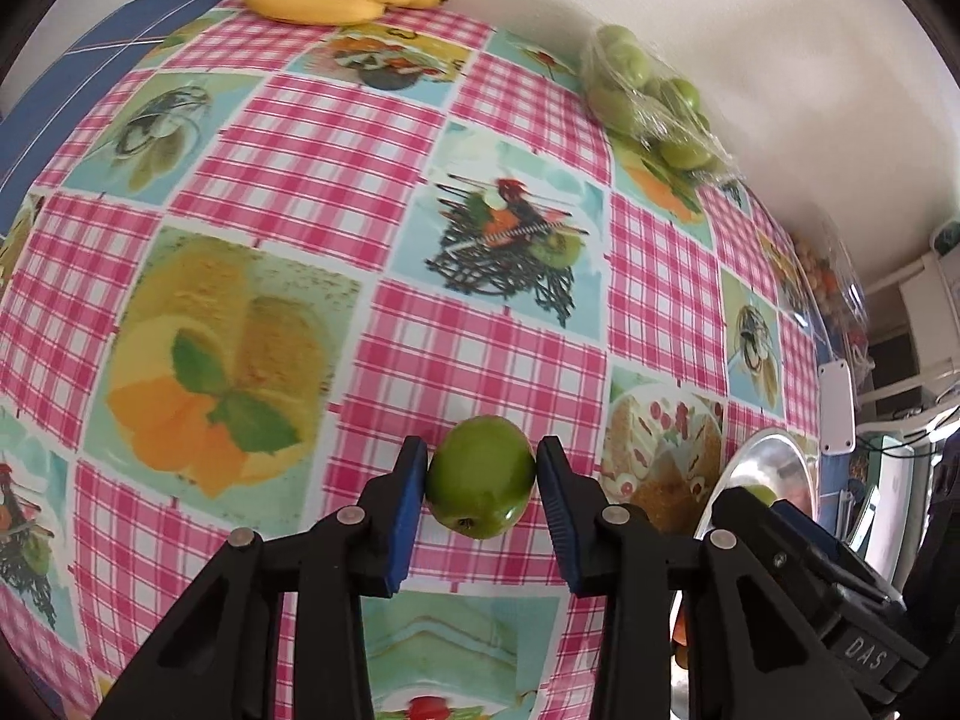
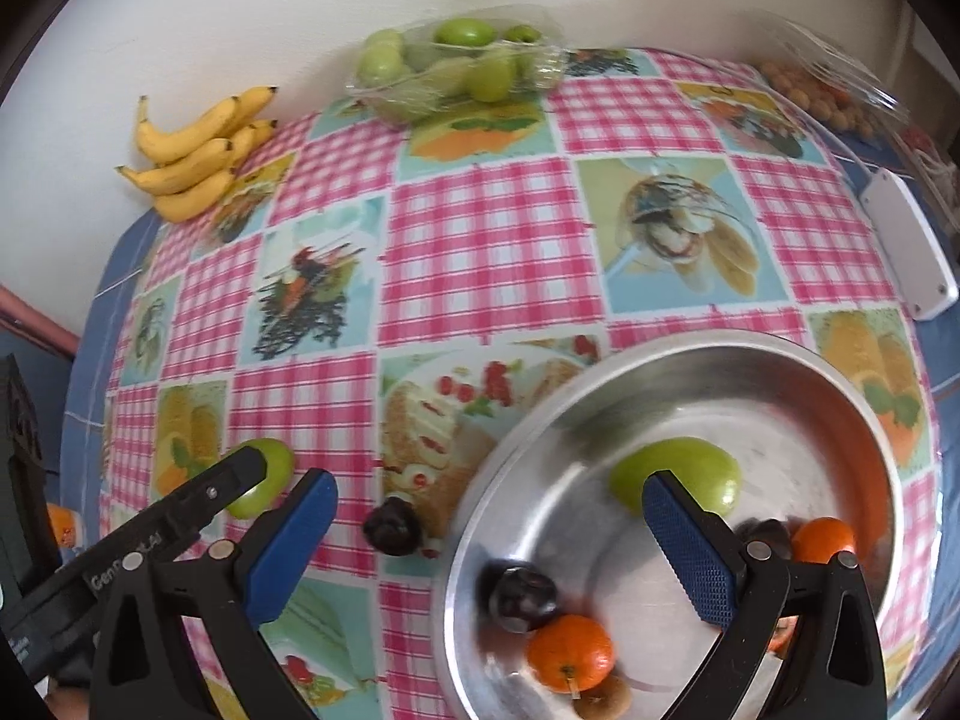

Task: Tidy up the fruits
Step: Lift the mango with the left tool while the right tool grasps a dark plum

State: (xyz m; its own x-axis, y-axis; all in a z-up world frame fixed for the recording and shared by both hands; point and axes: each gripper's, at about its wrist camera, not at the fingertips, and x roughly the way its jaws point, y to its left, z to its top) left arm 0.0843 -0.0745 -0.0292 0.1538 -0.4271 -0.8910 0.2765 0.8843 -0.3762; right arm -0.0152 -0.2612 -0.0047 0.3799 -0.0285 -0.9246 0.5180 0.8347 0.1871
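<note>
Blue-padded left gripper (image 1: 482,483) clamped on a green apple (image 1: 480,476) above the checked tablecloth (image 1: 300,156).

Both pads touch the apple's sides; its skin is glossy, unblemished green, and its dimpled end with a small brown mark faces the camera; the right gripper (image 2: 489,531) stands wide open with nothing between its fingers, one finger over the cloth, the other over the metal bowl (image 2: 600,372); this bowl holds a second green apple (image 2: 678,468), two oranges (image 2: 570,651), a dark plum (image 2: 521,591) and a brownish fruit at its near rim; a clear plastic tray (image 2: 456,60) by the wall holds more green fruits; bananas (image 2: 192,156) lie loose at the far corner; a dark fruit (image 2: 393,525) lies just beside the bowl.
</note>
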